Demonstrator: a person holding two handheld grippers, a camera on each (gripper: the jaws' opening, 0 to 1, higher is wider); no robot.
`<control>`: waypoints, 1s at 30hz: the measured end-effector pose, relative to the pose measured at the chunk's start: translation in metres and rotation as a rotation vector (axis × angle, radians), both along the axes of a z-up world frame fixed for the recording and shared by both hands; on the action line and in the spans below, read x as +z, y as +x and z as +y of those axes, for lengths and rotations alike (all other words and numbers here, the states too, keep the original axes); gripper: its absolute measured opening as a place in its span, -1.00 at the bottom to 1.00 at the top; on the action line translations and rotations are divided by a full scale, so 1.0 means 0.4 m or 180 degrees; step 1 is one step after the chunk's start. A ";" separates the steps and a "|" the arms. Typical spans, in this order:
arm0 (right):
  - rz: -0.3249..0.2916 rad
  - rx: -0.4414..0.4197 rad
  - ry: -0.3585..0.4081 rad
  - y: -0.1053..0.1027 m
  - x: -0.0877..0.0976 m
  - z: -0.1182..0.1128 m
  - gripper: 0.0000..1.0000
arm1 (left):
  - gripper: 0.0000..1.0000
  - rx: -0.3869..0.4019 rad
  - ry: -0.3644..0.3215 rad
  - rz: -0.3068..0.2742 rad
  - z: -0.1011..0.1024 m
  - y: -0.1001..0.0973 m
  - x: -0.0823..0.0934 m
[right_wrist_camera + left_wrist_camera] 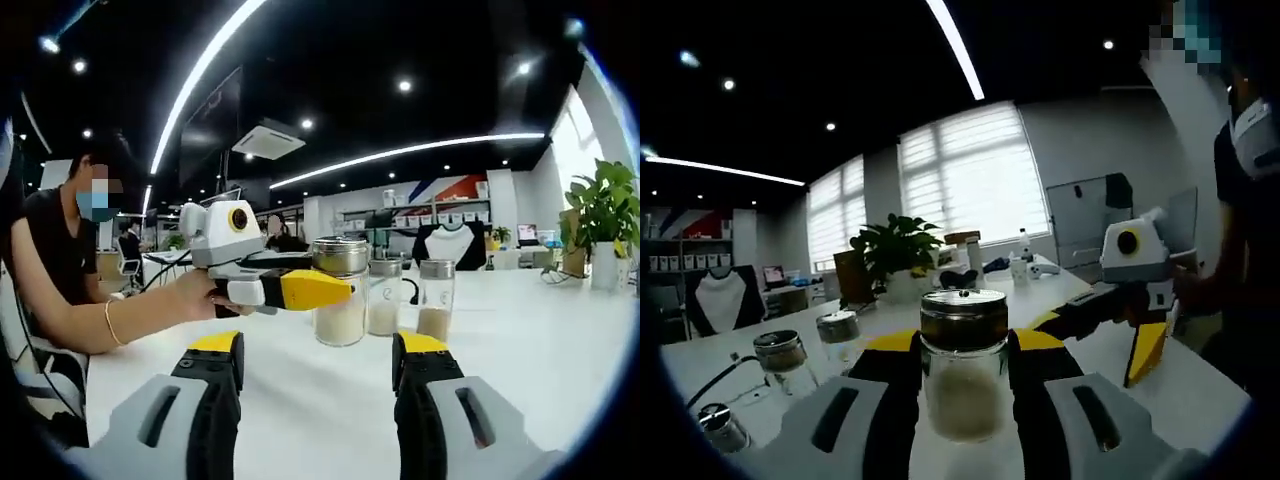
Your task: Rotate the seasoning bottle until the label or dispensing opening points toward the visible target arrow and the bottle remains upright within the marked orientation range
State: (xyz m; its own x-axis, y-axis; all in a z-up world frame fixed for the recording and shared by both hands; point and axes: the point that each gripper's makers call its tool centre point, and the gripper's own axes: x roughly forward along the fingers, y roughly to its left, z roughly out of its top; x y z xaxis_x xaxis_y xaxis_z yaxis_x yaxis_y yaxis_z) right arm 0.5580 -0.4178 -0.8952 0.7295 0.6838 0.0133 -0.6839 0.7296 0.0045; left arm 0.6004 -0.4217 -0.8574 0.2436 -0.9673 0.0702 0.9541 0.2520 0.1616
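A leafy green potted plant in a white pot (896, 255) stands on the white tabletop (1200, 395) before bright windows with white slatted blinds (975, 180) — a whiteboard on a stand (1080, 222) is off to one side. In the right gripper view, a white wall shelf of small boxes (440, 212) — beside it, a dark torso mannequin in a white top (448, 246).

White table (560, 330) carries three lidded seasoning jars (385, 292), potted plant (896, 255), black cable (715, 380).
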 end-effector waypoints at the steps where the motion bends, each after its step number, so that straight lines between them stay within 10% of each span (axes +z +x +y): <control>1: 0.0000 -0.0003 -0.0001 0.004 -0.001 0.001 0.18 | -0.29 -0.0036 -0.0001 -0.0015 -0.004 -0.006 0.002; 16: -0.0003 0.0021 -0.0093 0.015 -0.022 0.022 0.04 | -0.29 -0.0657 -0.0178 0.0295 -0.028 -0.084 0.002; 30: -0.0075 0.0052 -0.0100 0.014 -0.014 0.028 -0.14 | -0.29 -0.0965 -0.0017 0.0157 -0.042 -0.136 -0.017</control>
